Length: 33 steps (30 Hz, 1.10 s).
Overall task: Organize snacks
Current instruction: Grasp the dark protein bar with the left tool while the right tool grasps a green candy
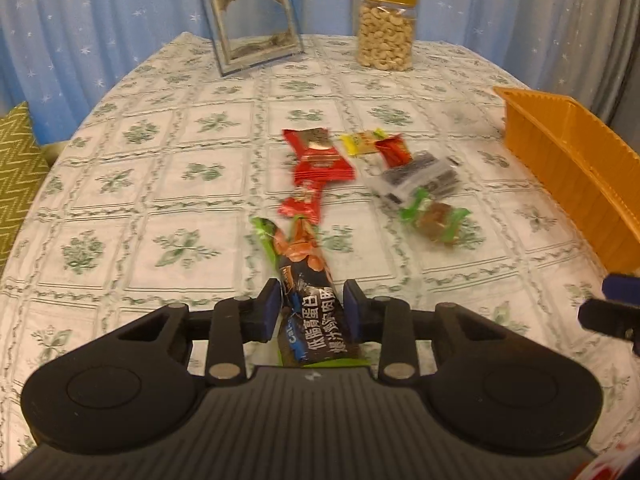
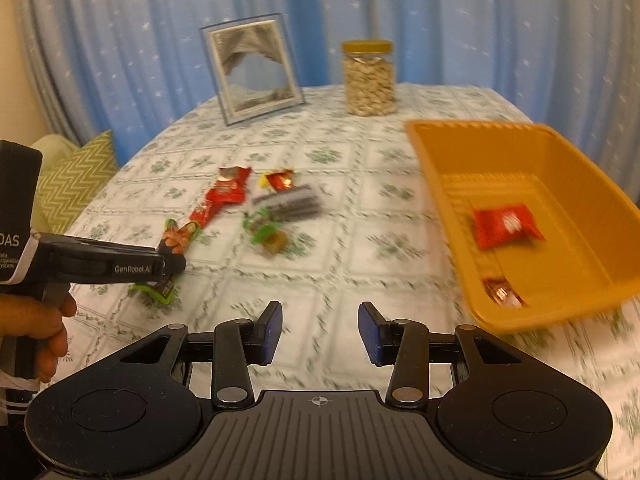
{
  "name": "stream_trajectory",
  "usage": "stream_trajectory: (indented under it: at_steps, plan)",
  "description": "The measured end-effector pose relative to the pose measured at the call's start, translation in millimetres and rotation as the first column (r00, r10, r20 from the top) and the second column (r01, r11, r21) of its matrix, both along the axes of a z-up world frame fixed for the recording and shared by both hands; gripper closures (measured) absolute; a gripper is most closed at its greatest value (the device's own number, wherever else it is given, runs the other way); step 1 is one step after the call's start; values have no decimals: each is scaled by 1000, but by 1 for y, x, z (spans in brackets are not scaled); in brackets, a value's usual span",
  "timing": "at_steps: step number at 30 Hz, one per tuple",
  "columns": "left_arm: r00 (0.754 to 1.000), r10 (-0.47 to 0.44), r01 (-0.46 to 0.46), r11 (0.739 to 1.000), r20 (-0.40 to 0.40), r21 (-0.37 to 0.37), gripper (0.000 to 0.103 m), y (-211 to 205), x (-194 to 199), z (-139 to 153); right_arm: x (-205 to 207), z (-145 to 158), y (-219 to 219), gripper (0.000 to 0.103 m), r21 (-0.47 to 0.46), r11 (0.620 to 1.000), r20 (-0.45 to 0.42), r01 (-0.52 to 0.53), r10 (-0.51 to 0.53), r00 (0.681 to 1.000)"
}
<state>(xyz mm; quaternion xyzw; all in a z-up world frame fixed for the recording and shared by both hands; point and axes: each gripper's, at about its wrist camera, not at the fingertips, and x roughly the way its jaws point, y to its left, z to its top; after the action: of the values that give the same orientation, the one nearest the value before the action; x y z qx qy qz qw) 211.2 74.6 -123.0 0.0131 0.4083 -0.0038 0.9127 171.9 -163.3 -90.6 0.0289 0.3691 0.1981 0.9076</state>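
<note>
My left gripper (image 1: 313,306) is shut on a long dark snack packet (image 1: 308,280) with green ends, holding it near its lower half just above the tablecloth. From the right wrist view, the same gripper (image 2: 172,266) and packet (image 2: 178,238) appear at the left. Beyond it lie loose snacks: red packets (image 1: 320,160), a yellow one (image 1: 362,142), a clear pack of dark sticks (image 1: 420,176) and a green-ended sweet (image 1: 436,218). The orange tray (image 2: 440,168) on the right holds a red packet (image 2: 506,224) and a small shiny wrapper (image 2: 502,292). My right gripper (image 2: 320,332) is open with nothing between its fingers.
A jar of cashews (image 1: 386,30) and a glass-framed sand picture (image 1: 252,16) stand at the table's far edge, before a blue curtain. A green zigzag cushion (image 1: 16,176) sits off the table's left side. A hand (image 2: 36,320) holds the left gripper's handle.
</note>
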Motion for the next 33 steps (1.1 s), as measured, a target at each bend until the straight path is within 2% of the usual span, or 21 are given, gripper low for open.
stream_trajectory:
  at_steps: [2,8,9,12,18,24,26,27,28,33]
  plan:
    - [1000,5,-6,1000,6,21,68,3,1,-3,8,0,9,59,-17,1000,13,-13,13,1000]
    - [999,-4,4,1000,45,1,67,13,4,-9,34,3,36,59,-56,997,60,-54,57,997]
    - [999,-5,6,1000,49,-5,75,14,5,-9,38,4,40,59,-60,996,70,-65,69,995]
    - [999,2,-1,1000,47,-20,76,19,5,-8,48,4,56,59,-90,990,108,-111,121,987]
    - [997,42,-38,997,61,-63,76,35,-1,-1,71,-6,91,59,-185,958,131,-219,245,961]
    - [996,59,-53,995,68,-87,76,44,-7,2,83,-25,110,59,-285,923,117,-258,300,947]
    - [996,59,-52,994,72,-96,76,44,-7,3,84,-29,111,65,-302,920,116,-252,297,948]
    - [996,59,-51,994,74,-102,76,44,-7,4,84,-31,111,76,-307,917,109,-255,300,948]
    - [995,58,-50,993,76,-105,76,43,-7,4,83,-32,111,80,-318,913,107,-257,304,947]
    - [996,46,-38,993,80,-108,76,39,-9,7,78,-31,109,83,-316,917,113,-243,290,950]
